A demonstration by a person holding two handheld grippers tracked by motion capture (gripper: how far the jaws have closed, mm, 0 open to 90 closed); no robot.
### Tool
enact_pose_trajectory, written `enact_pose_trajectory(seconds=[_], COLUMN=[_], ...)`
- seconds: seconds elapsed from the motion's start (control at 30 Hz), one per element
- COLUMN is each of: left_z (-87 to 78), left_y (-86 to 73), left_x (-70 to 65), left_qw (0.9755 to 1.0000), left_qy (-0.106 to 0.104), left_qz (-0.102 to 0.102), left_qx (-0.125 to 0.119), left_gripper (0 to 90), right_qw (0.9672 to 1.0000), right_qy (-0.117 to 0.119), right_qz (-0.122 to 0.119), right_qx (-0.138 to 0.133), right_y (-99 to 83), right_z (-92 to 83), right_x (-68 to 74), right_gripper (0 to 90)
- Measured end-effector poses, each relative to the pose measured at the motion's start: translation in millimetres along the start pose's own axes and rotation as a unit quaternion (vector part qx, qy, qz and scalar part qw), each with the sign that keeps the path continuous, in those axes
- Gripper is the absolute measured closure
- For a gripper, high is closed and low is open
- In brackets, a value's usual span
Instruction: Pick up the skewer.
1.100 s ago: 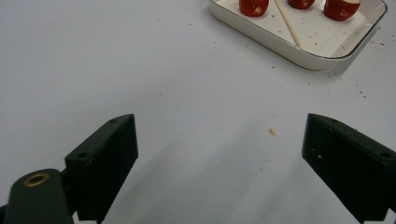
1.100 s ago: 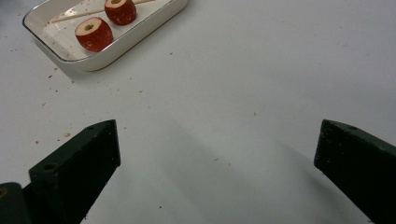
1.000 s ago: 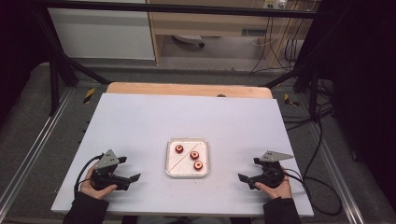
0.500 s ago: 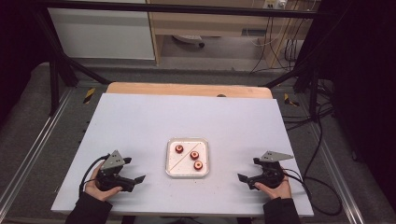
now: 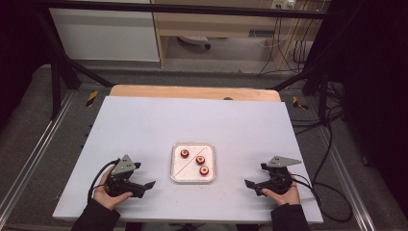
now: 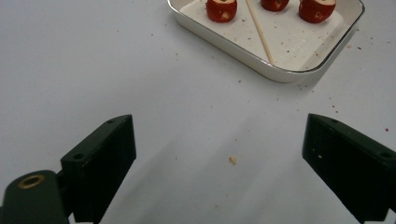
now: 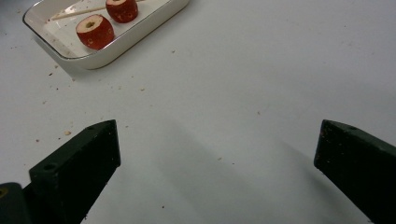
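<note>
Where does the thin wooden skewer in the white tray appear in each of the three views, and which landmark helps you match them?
High view: the skewer lies diagonally across the tray, centre of the table.
Left gripper view: top centre, slanting down to the tray's near rim, between the red fruit pieces.
Right gripper view: top left, along the tray's far side.
Shared landmark: the white tray's rim.

I see a shallow white square tray [image 5: 193, 179] lying flat near the table's front middle, between my two grippers and apart from both. It holds three small red fruit pieces with pale cored tops: one [image 5: 184, 153] at the far left, two [image 5: 200, 160] [image 5: 204, 170] toward the right. A thin wooden skewer [image 5: 188, 161] lies diagonally across the tray floor between them
</note>
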State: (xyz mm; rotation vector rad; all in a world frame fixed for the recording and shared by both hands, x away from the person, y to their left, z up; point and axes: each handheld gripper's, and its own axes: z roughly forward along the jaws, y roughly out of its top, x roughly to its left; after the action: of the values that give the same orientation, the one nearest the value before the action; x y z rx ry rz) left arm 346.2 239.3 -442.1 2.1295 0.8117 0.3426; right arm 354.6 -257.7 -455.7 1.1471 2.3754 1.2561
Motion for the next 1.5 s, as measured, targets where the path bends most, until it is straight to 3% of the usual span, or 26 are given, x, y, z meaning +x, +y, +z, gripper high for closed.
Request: enact_pose_trajectory(seconds=[0.4, 0.77, 1.2, 1.37, 1.5], left_z=[10.1, 26.1, 57.5, 72.2, 81.1], left_y=[20.5, 50.1, 76.3, 80.9, 80.7], left_x=[-11.9, -24.5, -35.2, -38.5, -40.0], left_qw=[0.9999, 0.9995, 0.9991, 0.9985, 0.9979], left_qy=[0.004, 0.006, 0.011, 0.017, 0.021], left_qz=[0.01, 0.021, 0.012, 0.01, 0.011], left_qx=[0.012, 0.021, 0.038, 0.052, 0.06], left_gripper=[9.9, 12.3, 19.4, 27.9, 41.4], right_qw=[1.0, 1.0, 1.0, 1.0, 1.0], right_qy=[0.0, 0.0, 0.0, 0.0, 0.0], right_qz=[-0.001, -0.001, 0.0, -0.001, 0.0], right_qx=[0.002, 0.002, 0.003, 0.004, 0.003], right_y=[-0.1, 0.1, 0.0, 0.0, 0.0], right_z=[-0.4, -0.9, -0.4, -0.7, -0.5], right_x=[0.1, 0.4, 0.5, 0.2, 0.4], right_gripper=[1.0, 1.0, 1.1, 1.1, 1.2])
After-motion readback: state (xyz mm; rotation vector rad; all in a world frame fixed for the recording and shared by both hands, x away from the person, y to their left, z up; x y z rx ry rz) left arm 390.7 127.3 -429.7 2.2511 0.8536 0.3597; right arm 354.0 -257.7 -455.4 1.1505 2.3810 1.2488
